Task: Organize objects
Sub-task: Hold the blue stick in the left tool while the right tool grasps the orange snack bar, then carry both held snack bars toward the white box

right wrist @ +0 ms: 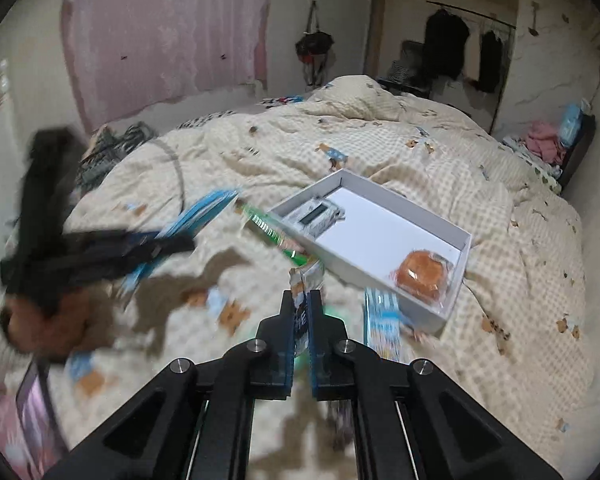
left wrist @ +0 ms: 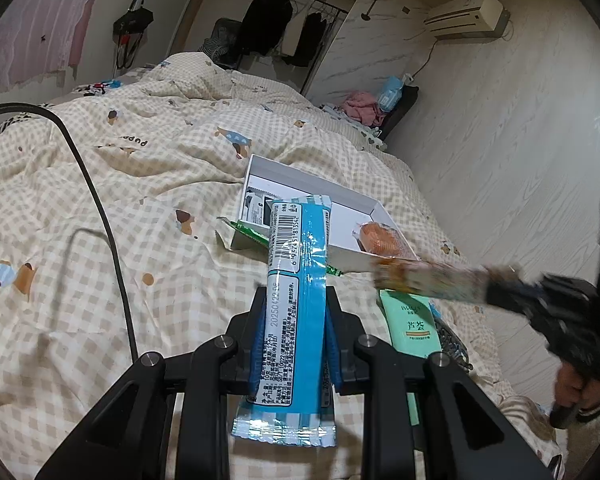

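Observation:
My left gripper (left wrist: 296, 296) is shut on a long blue snack packet (left wrist: 296, 280) and holds it above the bed, pointing at a white box (left wrist: 354, 258). My right gripper (right wrist: 306, 294) is shut on a patterned snack bar (right wrist: 306, 276); in the left wrist view that bar (left wrist: 424, 278) is blurred, just right of the box. The box (right wrist: 380, 196) holds an orange wrapped bun (right wrist: 422, 276) and a small white packet (right wrist: 316, 214). A green packet (right wrist: 272, 232) leans on the box's near-left side. The left gripper (right wrist: 172, 242) shows blurred at the left.
A mint green tube (left wrist: 414, 326) and a dark patterned packet (left wrist: 452, 340) lie on the checked quilt (left wrist: 160, 184) near the box. A blue striped packet (right wrist: 382, 328) lies by the box's near wall. A black cable (left wrist: 100, 216) crosses the quilt at left.

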The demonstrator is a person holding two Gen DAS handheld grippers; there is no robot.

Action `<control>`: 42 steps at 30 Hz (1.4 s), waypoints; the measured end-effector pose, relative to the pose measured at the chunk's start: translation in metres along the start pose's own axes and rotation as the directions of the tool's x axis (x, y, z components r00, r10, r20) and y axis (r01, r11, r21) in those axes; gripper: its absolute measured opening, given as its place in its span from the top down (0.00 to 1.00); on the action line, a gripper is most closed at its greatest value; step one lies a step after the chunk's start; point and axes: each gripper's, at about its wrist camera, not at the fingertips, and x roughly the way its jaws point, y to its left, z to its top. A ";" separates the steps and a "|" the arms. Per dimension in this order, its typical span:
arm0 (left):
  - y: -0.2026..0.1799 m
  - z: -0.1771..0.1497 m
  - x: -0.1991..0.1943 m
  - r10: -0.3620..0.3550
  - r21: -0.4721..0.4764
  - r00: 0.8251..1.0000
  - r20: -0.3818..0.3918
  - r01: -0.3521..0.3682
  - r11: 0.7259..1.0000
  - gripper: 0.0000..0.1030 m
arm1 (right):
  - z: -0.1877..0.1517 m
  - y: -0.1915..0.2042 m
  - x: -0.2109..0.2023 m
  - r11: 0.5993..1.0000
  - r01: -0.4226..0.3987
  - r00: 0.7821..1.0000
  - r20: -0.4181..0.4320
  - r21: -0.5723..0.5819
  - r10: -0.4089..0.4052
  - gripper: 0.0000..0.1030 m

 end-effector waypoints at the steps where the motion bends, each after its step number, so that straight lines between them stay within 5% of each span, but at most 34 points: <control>1: 0.000 0.000 0.000 0.000 0.001 1.000 -0.001 0.000 1.000 0.73 | -0.005 0.003 -0.005 1.000 0.014 1.000 -0.009 -0.025 -0.014 0.94; 9: -0.001 -0.001 0.002 0.002 0.001 1.000 -0.011 -0.002 1.000 0.73 | -0.045 0.020 -0.020 0.986 -0.006 0.995 -0.099 -0.166 -0.010 0.93; 13: -0.001 -0.001 0.003 0.004 -0.002 1.000 -0.013 -0.004 1.000 0.73 | -0.045 0.011 -0.023 0.993 -0.095 0.992 -0.095 -0.070 0.088 0.34; 17: 0.000 -0.001 0.003 0.005 -0.004 1.000 -0.016 -0.005 1.000 0.73 | -0.037 -0.001 -0.023 0.982 -0.176 0.982 -0.052 0.064 0.180 0.34; 23: -0.010 -0.003 0.001 -0.037 0.057 0.999 -0.015 0.037 0.998 0.72 | -0.020 -0.011 0.005 0.979 -0.134 0.988 -0.060 0.151 0.144 0.35; 26: -0.027 -0.006 -0.006 -0.046 0.149 0.999 0.010 0.044 0.988 0.72 | -0.016 -0.010 0.025 0.983 -0.115 0.987 -0.092 0.140 0.129 0.52; 31: -0.046 -0.012 -0.003 -0.022 0.253 1.000 -0.008 0.023 0.967 0.72 | -0.012 -0.007 0.052 0.990 -0.086 0.985 -0.142 0.109 0.101 0.53; 33: -0.046 -0.012 0.001 -0.010 0.254 1.000 -0.023 0.016 0.967 0.72 | -0.014 -0.007 0.061 0.993 -0.067 0.981 -0.177 0.099 0.084 0.71; 34: -0.045 -0.012 0.002 -0.008 0.251 1.000 -0.030 0.016 0.968 0.72 | -0.015 -0.007 0.062 0.993 -0.058 0.980 -0.182 0.098 0.075 0.72; 42: -0.044 -0.016 0.022 0.025 0.255 0.990 -0.137 0.011 0.967 0.67 | -0.018 -0.006 0.016 0.987 -0.040 0.999 0.011 0.155 0.039 0.73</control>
